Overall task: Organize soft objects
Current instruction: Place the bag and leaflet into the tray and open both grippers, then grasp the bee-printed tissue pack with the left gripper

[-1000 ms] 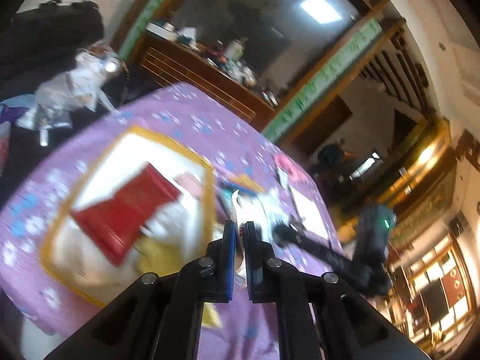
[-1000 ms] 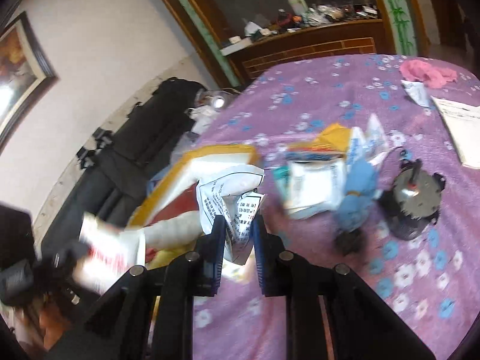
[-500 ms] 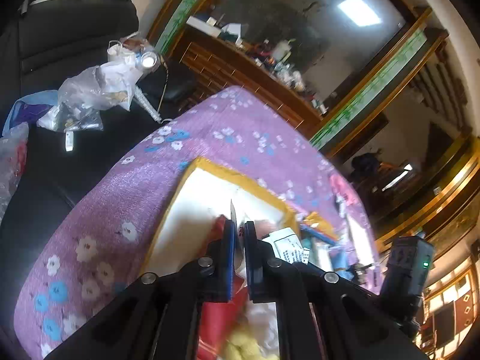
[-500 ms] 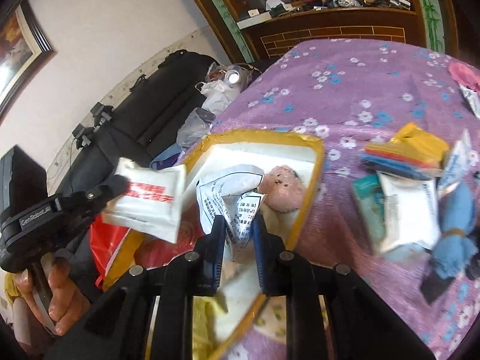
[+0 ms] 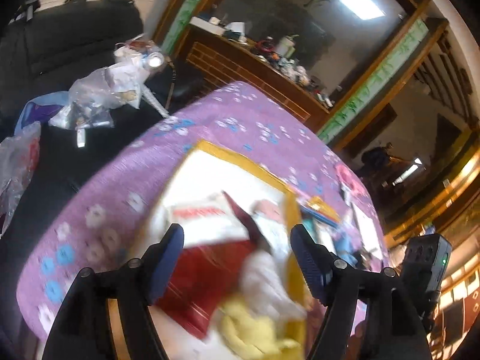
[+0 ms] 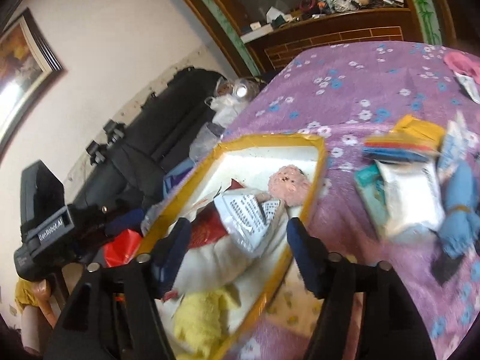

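Observation:
A white tray with a yellow rim (image 5: 240,157) (image 6: 318,174) lies on the purple flowered cloth. It holds a red packet (image 5: 207,276), a white packet with red print (image 5: 207,219), a printed white pouch (image 6: 249,216), a pink plush (image 6: 288,183) and a yellow cloth (image 6: 204,315). My left gripper (image 5: 237,258) is open and empty above the tray. My right gripper (image 6: 237,249) is open and empty above the printed pouch. The left gripper's body shows at the left of the right wrist view (image 6: 51,231).
More packets lie right of the tray: a yellow and blue stack (image 6: 405,141), a white pouch (image 6: 411,198), a blue cloth item (image 6: 462,207), a pink cloth (image 6: 462,63). A black sofa with plastic bags (image 5: 99,99) stands left of the table. A wooden cabinet (image 5: 255,63) is behind.
Both grippers have opened. The left let go of the white packet with red print, the right let go of the printed pouch; both packets now lie in the tray.

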